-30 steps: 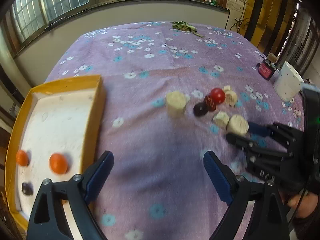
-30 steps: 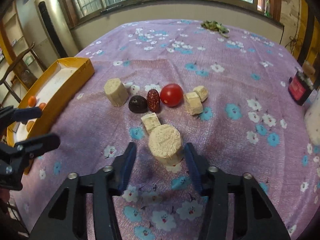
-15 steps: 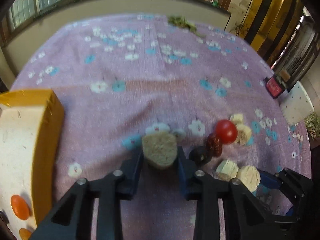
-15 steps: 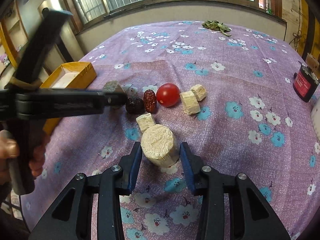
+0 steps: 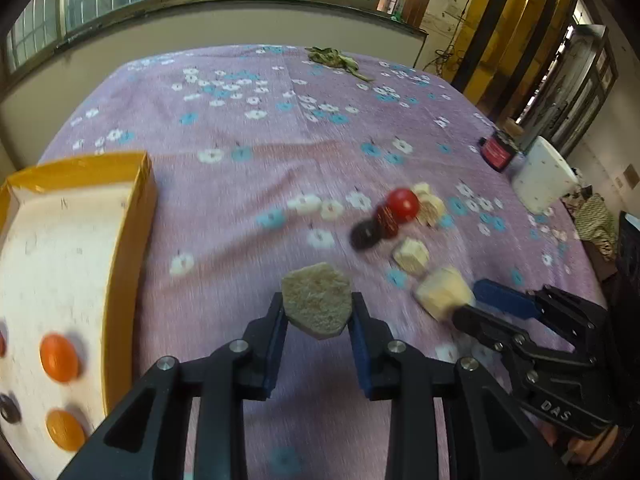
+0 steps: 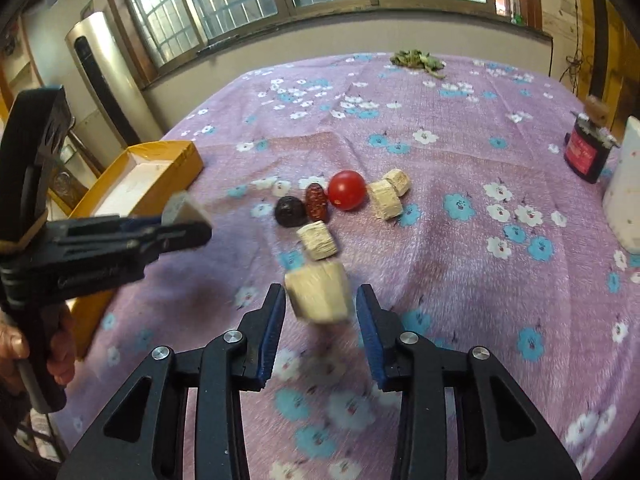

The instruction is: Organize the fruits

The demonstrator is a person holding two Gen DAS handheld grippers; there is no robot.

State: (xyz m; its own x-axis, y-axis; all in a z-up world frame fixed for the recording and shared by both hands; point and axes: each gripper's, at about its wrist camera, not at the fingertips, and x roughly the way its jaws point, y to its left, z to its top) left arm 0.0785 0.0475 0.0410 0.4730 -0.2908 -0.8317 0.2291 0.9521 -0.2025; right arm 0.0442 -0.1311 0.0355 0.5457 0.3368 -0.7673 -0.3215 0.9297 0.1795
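Left gripper point(image 5: 318, 312) pinching a pale hexagonal peeled fruit chunk point(image 5: 317, 305) clear of the purple flowered tablecloth point(image 5: 248, 184) — right gripper point(image 6: 320, 300) has just been closing, clamped on a cream cylindrical fruit piece point(image 6: 318, 296), yellow-rimmed white tray point(image 5: 120, 240) at left.

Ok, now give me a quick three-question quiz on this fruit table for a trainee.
1. How many orange fruits lie in the yellow tray, going by the left wrist view?
2. True or false: the red tomato is in the tray.
3. What is between the pads of the left gripper? A: a pale chunk. B: the tomato. C: nothing.

Key:
1. Two.
2. False: it lies on the purple cloth with the other pieces.
3. A: the jaws have just closed on it.
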